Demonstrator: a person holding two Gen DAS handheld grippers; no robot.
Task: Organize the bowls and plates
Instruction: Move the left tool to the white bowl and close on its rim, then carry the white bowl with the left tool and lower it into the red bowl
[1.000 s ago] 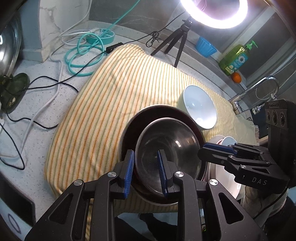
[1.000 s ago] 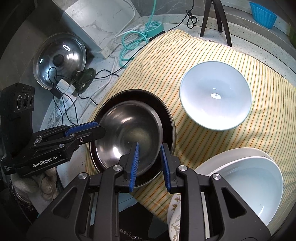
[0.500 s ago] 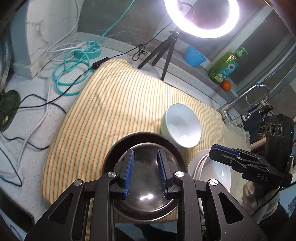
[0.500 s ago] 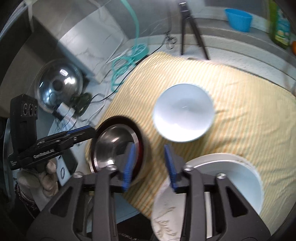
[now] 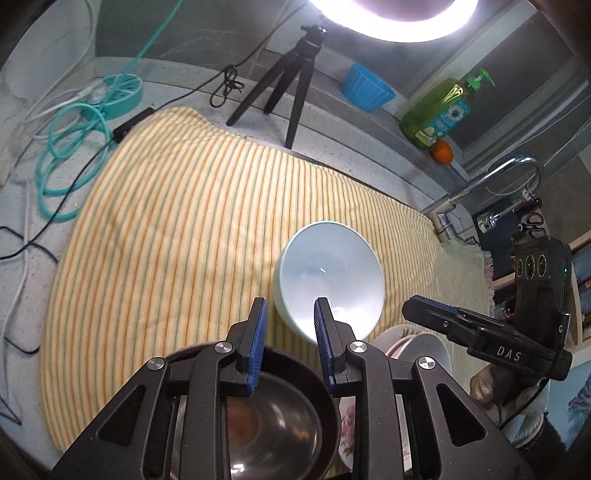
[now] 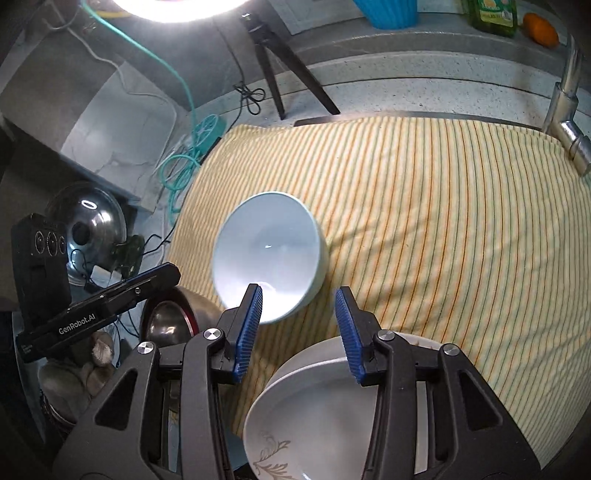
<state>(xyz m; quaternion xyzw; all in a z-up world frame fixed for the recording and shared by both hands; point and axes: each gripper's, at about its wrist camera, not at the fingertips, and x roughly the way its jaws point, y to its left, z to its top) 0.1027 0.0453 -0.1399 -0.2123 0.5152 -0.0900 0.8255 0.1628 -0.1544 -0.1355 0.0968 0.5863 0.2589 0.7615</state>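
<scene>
On the striped cloth (image 5: 166, 240), left to right — steel bowl (image 5: 273, 424) nested in a dark bowl, blue bowl (image 5: 328, 280), white plates (image 6: 325, 406). Both grippers have drawn back from the steel bowl: left gripper (image 5: 290, 343) narrow and empty, right gripper (image 6: 299, 328) wider and empty — the blue bowl, just ahead, seems next.

My round white ring light (image 5: 391, 18) glares overhead, blown out. Fisheye bends my edges dark; the pale blue ceramic bowl (image 6: 267, 254) looks slightly blurred.

A home kitchen: a speckled countertop (image 5: 332, 147) with a chrome faucet (image 5: 491, 181), dish-soap bottle (image 5: 439, 110) and pot lid (image 6: 88, 221).
</scene>
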